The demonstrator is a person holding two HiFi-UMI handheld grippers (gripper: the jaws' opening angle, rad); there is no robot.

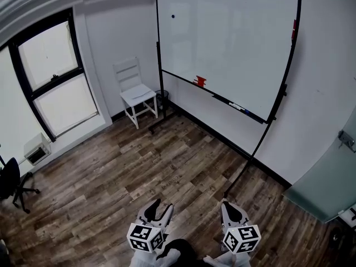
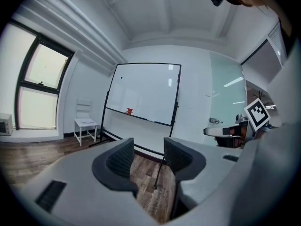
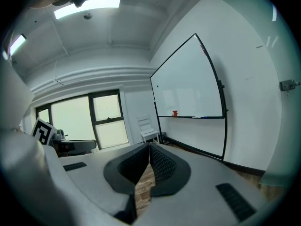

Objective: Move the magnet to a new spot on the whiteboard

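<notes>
Whiteboard (image 1: 233,49) on a black stand against the far wall, seen from above by a person standing well back on a wooden floor (image 1: 139,166). Magnet (image 1: 172,16), a small dark dot, sits near the board's top left corner. It is far above the tray along the board's bottom edge, where a small red object (image 1: 200,82) rests. Left claw (image 1: 162,206) shows at the bottom of the head view, its jaws standing well apart with nothing between them. Right claw (image 1: 230,207) is beside it, jaws closed tip to tip on nothing. Both are well apart from the board. From the claws the magnet lies ahead and high up, roughly in line with the left claw. That claw, open and on the magnet's side, seems the nearer and readier one. The dot is too small to show any long axis.
</notes>
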